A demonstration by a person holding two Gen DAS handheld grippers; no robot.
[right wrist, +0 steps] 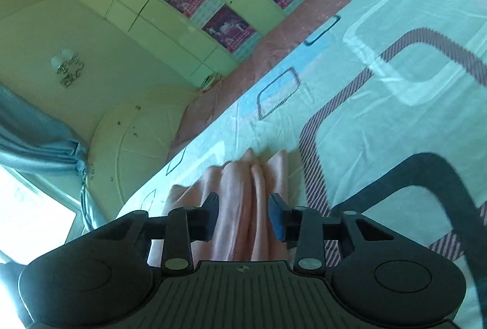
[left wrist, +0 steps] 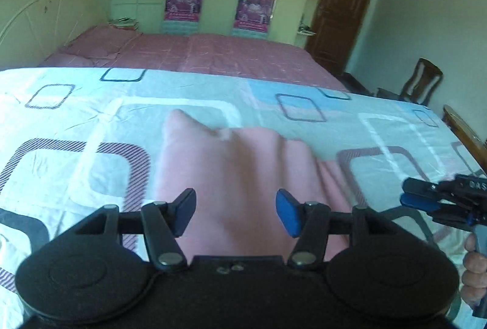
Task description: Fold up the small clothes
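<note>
Beyond my patterned sheet (left wrist: pixel 76 115) lie a pink bed (left wrist: pixel 213 54), posters (left wrist: pixel 184 0), a door (left wrist: pixel 344 9) and a chair (left wrist: pixel 423 82). My pink cloth (left wrist: pixel 231 176) runs lengthwise away from me, rumpled, with bare sheet on both sides. Left hand-held gripper (left wrist: pixel 236 213) and right hand-held gripper (right wrist: pixel 243 216) stand parted over it, gripping nothing.

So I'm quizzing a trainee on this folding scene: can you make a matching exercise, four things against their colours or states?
Things:
1. pink cloth
2. left tongs
3. door
4. far bedspread

Colours or states:
A. brown, at the far wall
B. open, nothing clamped
C. rumpled, lying on the patterned sheet
D. dusty rose, flat

Pairs: 1-C, 2-B, 3-A, 4-D
</note>
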